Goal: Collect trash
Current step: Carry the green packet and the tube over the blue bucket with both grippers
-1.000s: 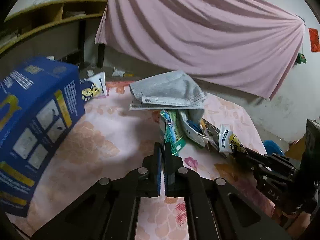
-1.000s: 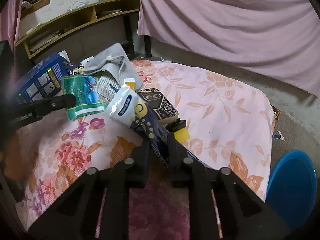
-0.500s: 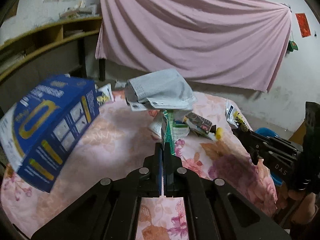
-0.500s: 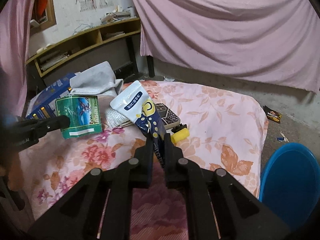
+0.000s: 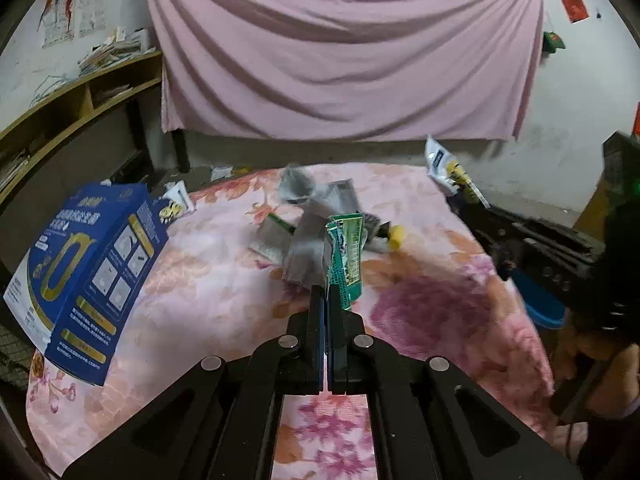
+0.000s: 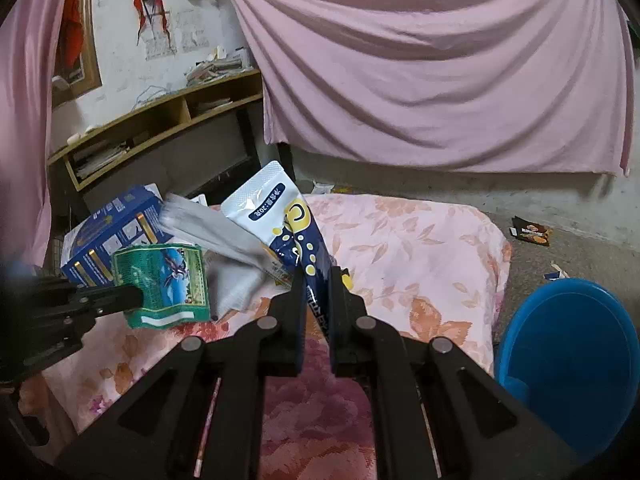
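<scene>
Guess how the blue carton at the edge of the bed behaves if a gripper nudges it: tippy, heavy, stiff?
The blue carton looks stiff: flat printed panels, crisp edges. It probably tips easily, since it stands tilted at the edge of the flowered bedspread. Likely light for its size if empty, but the pictures cannot show that.

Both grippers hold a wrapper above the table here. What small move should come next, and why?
Probably swing the right gripper over the blue bin beside the table. Its fingers already pinch the white and navy pouch clear of the floral cloth, and the left gripper holds the green packet, so dropping comes next.
</scene>
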Demonstrator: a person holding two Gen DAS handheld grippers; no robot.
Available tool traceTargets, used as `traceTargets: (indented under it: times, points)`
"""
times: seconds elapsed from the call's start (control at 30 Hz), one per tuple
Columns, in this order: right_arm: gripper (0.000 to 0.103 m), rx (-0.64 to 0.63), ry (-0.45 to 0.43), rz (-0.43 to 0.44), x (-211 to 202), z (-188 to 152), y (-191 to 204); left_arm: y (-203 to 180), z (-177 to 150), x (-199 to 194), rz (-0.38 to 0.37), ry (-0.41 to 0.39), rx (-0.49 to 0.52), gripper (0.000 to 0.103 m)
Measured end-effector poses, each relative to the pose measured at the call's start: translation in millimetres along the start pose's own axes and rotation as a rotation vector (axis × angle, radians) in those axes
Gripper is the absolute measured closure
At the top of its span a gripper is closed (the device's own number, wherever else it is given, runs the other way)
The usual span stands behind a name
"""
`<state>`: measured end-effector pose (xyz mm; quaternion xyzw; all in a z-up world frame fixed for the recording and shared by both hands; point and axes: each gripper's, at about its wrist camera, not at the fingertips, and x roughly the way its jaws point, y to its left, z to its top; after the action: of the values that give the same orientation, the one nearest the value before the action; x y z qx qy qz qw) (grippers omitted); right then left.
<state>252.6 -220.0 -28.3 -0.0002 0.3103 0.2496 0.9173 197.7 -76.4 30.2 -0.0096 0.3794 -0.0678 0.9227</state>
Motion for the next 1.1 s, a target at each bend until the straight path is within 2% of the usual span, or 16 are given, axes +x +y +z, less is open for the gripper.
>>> traceTargets:
  times: [0.13, 0.23, 0.3, 0.43, 0.53, 0.6, 0.73, 0.9, 1.1]
  points:
    - [0.067, 0.036, -0.041, -0.008, -9.8, 1.7, -7.4, -7.3, 9.0, -21.9, -0.003, -0.081, 0.014, 0.103]
    - [0.067, 0.068, -0.105, -0.022, -24.0, 3.7, -13.0, -18.6, 17.9, -30.4, -0.006, -0.151, 0.025, 0.103]
    - [0.067, 0.085, -0.163, -0.043, -38.1, 5.2, -18.8, -24.3, 26.6, -35.9, -0.034, -0.212, 0.033, 0.103]
    - [0.066, 0.127, -0.304, -0.122, -71.5, 2.5, -35.3, -55.2, 40.8, -44.7, -0.095, -0.380, 0.086, 0.103]
    - [0.066, 0.174, -0.392, -0.203, -95.6, -3.1, -53.8, -84.0, 51.0, -45.2, -0.151, -0.459, 0.149, 0.103]
    - [0.066, 0.208, -0.434, -0.262, -110.0, -8.1, -66.8, -101.3, 56.4, -40.5, -0.188, -0.481, 0.180, 0.103]
    - [0.066, 0.289, -0.458, -0.362, -129.1, -17.6, -96.0, -136.8, 64.8, -24.0, -0.273, -0.467, 0.222, 0.103]
    - [0.066, 0.405, -0.412, -0.434, -138.2, -31.3, -132.1, -173.0, 70.7, -1.9, -0.343, -0.396, 0.244, 0.103]
    - [0.066, 0.459, -0.348, -0.495, -139.4, -45.1, -151.6, -204.8, 76.9, 28.9, -0.391, -0.285, 0.260, 0.103]
